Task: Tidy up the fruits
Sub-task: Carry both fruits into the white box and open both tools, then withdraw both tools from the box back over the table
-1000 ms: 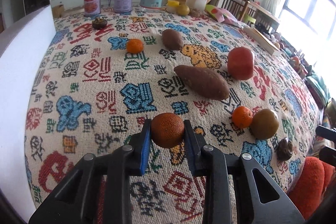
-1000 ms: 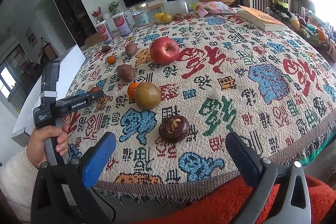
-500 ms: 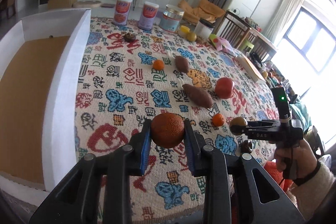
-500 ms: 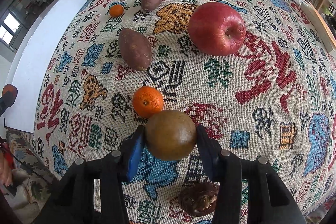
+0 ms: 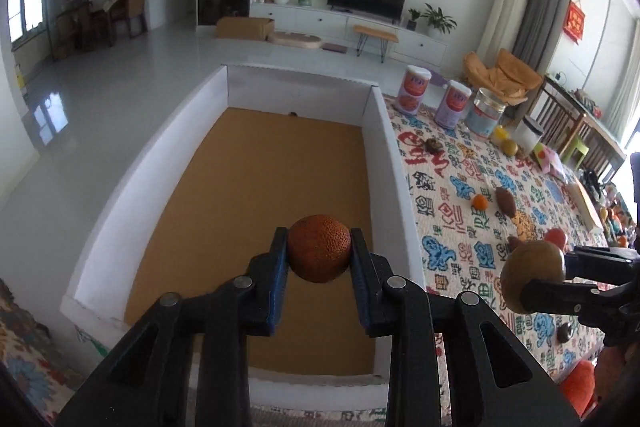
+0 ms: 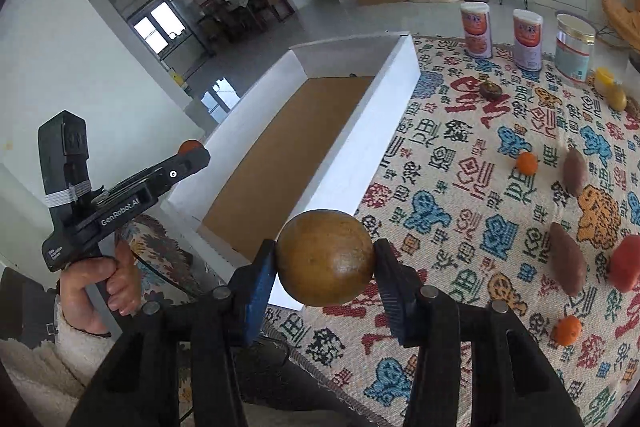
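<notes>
Left gripper (image 5: 319, 254) clamps rough orange fruit (image 5: 319, 253); right gripper (image 6: 325, 264) clamps smooth brown fruit (image 6: 325, 263). Both likely firm, light; grip across widest middle.

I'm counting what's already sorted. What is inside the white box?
The white box shows only a bare brown floor, no fruit. A small dark speck sits at its far wall. The hand-held gripper and orange fruit hide part of the floor.
</notes>
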Demonstrator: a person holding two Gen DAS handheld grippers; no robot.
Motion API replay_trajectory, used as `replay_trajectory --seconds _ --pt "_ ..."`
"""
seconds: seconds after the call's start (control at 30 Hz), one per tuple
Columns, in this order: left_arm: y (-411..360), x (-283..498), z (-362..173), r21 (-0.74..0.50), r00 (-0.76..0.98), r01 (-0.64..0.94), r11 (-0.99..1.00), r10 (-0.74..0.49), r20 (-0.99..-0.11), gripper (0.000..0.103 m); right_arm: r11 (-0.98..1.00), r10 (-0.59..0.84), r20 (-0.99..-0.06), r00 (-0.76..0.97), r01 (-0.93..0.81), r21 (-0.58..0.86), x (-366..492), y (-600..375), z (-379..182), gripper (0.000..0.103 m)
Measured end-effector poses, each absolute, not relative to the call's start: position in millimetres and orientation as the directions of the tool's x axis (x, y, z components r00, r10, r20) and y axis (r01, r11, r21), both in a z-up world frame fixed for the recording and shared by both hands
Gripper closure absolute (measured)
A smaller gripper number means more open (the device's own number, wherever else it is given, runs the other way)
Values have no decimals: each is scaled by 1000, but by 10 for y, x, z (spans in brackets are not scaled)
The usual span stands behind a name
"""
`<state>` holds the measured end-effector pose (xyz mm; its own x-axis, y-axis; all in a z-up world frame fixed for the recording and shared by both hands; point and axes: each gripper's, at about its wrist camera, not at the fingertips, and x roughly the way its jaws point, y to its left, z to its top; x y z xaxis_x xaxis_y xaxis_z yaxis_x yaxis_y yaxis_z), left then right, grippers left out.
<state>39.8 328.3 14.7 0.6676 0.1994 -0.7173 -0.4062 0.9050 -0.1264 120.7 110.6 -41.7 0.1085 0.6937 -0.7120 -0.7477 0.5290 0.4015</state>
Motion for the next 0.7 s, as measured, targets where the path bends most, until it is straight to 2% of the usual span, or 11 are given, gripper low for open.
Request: replay_trajectory --seconds 0.13,0.3,0.47,0.5,0.53,0.57,0.6,0.63,0.7 --pt "3449 366 -131 -90 608 -446 890 227 -760 73 482 675 -736 60 -790 378 1054 1798 -621 54" --pt "3478 339 -322 -82 571 -467 881 230 -788 70 518 611 -790 50 -780 350 1091 2109 -926 52" --pt "3382 309 -212 -113 599 -469 876 221 -770 67 536 658 -748 83 -750 388 1202 1941 -762 51" --pt "3323 322 -150 -115 618 -458 881 223 -754 63 538 676 -730 102 -746 394 1217 1858 -663 50" --pt "3251 340 -81 -116 642 -445 888 226 -732 52 539 693 -710 126 -745 393 1224 1747 -561 48" --pt "3154 370 -7 -115 672 -430 896 232 -704 44 544 701 -696 156 -747 381 1219 1625 -475 41" --pt "3049 410 54 -119 704 -410 904 231 -671 32 551 704 -686 185 -751 364 1197 1491 -407 36" --pt "2940 463 97 -118 734 -381 917 222 -642 27 560 704 -676 215 -754 344 1166 1333 -370 29" --pt "2707 665 126 -63 753 -319 946 213 -623 26 598 684 -673 282 -746 294 1124 977 -406 23"
